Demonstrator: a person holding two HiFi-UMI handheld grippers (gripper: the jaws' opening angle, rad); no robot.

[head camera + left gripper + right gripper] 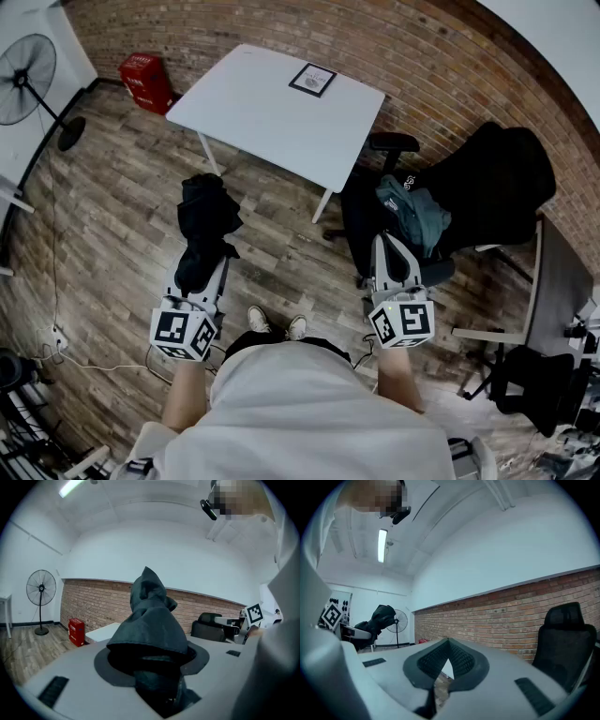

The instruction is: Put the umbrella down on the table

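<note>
A folded black umbrella (pixel 204 223) sticks out forward from my left gripper (pixel 210 255), which is shut on its lower end. In the left gripper view the dark fabric bundle (pixel 151 620) fills the gap between the jaws and rises above them. The white table (pixel 281 105) stands ahead, beyond the umbrella's tip, with a small framed card (pixel 312 79) on its far side. My right gripper (pixel 388 240) is held level at the right with its pads (pixel 461 658) meeting at the tips and nothing between them. The umbrella (pixel 381 618) also shows at the left of the right gripper view.
A black office chair (pixel 412 220) with a teal garment draped on it stands just ahead of the right gripper. A red box (pixel 146 81) and a standing fan (pixel 25 79) are at the far left by the brick wall. Another desk (pixel 558 281) is at the right.
</note>
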